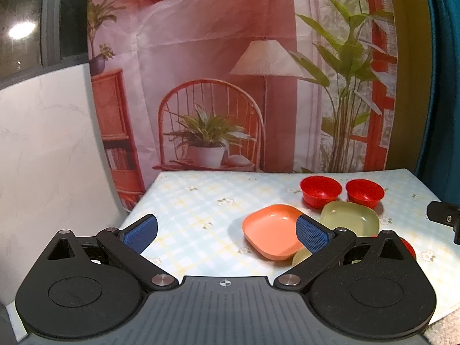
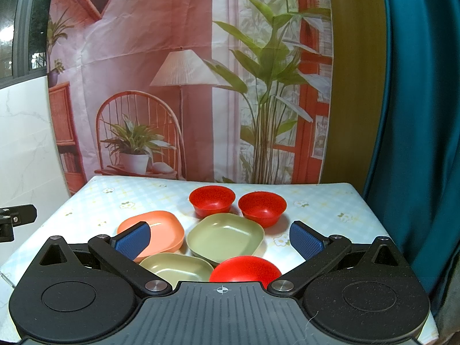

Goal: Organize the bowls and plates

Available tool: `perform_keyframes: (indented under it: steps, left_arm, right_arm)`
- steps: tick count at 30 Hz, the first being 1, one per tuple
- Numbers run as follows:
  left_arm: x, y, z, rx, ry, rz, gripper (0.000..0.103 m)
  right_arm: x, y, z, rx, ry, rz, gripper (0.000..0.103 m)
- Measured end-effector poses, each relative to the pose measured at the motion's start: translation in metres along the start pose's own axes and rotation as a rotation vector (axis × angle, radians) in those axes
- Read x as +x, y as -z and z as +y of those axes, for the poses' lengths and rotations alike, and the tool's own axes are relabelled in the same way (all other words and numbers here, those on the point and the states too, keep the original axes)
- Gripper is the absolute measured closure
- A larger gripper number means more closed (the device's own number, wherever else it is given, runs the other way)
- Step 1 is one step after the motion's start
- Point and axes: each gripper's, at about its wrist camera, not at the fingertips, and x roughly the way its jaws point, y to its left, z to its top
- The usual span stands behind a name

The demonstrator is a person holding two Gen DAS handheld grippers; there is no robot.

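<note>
On the checked tablecloth stand an orange plate (image 2: pixel 161 227) (image 1: pixel 270 230), a green plate (image 2: pixel 227 233) (image 1: pixel 349 217), a second green plate (image 2: pixel 178 267) nearer me, two red bowls (image 2: pixel 212 199) (image 2: pixel 262 205) at the back, also in the left wrist view (image 1: pixel 320 189) (image 1: pixel 364 192), and a third red bowl (image 2: pixel 244 268) in front. My right gripper (image 2: pixel 220 240) is open and empty above the near dishes. My left gripper (image 1: pixel 227 234) is open and empty, left of the orange plate.
The table (image 2: pixel 330 201) ends at a printed backdrop (image 2: pixel 172 86) behind, a white wall (image 1: pixel 43 158) on the left and a teal curtain (image 2: pixel 417 143) on the right. The other gripper's black body shows at each view's edge (image 1: pixel 444 217) (image 2: pixel 17 215).
</note>
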Motion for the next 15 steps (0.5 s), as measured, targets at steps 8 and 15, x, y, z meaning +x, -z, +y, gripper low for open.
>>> perform_keyframes:
  steps: [8, 15]
  left_arm:
    - [0.009, -0.006, -0.003, 0.065, -0.032, -0.068, 0.000]
    - [0.029, -0.004, -0.007, 0.081, -0.004, -0.053, 0.000]
  right_arm:
    - [-0.002, -0.019, -0.016, 0.052, -0.114, -0.101, 0.000]
    - [0.020, -0.022, -0.020, 0.000, -0.108, -0.159, 0.000]
